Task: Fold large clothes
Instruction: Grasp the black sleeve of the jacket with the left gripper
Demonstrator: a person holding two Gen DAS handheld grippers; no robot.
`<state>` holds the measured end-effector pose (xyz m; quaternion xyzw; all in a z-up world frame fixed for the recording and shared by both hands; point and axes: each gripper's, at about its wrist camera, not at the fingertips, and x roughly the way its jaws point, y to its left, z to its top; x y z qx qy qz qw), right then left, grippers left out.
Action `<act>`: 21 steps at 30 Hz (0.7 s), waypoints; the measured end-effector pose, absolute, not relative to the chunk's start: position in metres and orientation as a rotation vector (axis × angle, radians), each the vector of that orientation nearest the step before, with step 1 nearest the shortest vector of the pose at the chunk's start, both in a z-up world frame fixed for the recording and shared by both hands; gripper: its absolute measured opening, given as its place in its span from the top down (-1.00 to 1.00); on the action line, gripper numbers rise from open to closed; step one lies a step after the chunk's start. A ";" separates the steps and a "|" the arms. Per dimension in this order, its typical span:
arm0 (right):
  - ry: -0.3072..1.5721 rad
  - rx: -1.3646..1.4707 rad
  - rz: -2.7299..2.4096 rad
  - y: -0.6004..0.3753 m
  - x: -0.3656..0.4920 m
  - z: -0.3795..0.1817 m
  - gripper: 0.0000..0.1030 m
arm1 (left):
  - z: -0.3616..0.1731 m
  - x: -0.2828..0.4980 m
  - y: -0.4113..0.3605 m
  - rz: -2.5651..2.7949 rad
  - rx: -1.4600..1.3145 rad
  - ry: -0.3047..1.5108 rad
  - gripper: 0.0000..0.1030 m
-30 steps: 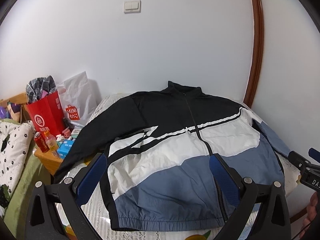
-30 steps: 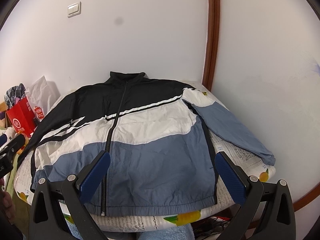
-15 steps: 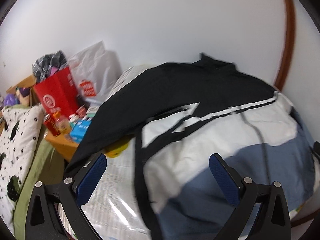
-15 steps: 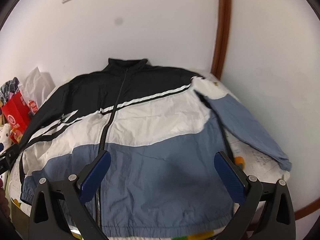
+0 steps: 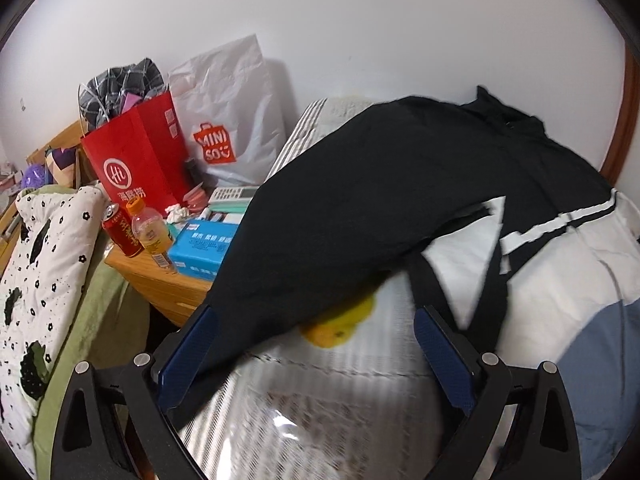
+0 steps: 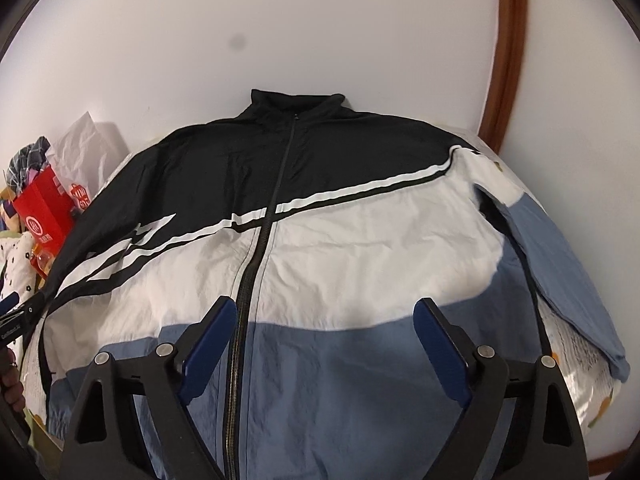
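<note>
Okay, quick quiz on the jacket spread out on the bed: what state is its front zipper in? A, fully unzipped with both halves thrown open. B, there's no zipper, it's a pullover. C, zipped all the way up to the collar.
C: in the right wrist view the jacket lies flat, front up, and its dark zipper runs closed in one line from the hem to the collar.

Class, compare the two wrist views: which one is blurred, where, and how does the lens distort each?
Left wrist view: motion blur smears the bedsheet and black sleeve; the red bag stays fairly sharp. Right wrist view: the jacket is crisp. Both: fisheye bulge, dark corners.
</note>
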<state>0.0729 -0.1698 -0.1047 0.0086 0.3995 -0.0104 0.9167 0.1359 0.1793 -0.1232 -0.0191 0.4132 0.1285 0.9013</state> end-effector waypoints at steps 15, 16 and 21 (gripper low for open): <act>0.903 -0.068 -0.095 -0.175 0.102 -0.125 -0.73 | -0.155 0.163 0.210 0.314 -0.089 0.911 -0.30; 0.908 -0.072 -0.095 -0.175 0.104 -0.126 -0.73 | -0.155 0.163 0.211 0.314 -0.086 0.908 -0.26; 0.923 -0.078 -0.084 -0.173 0.108 -0.128 -0.73 | -0.152 0.165 0.212 0.326 -0.068 0.895 0.30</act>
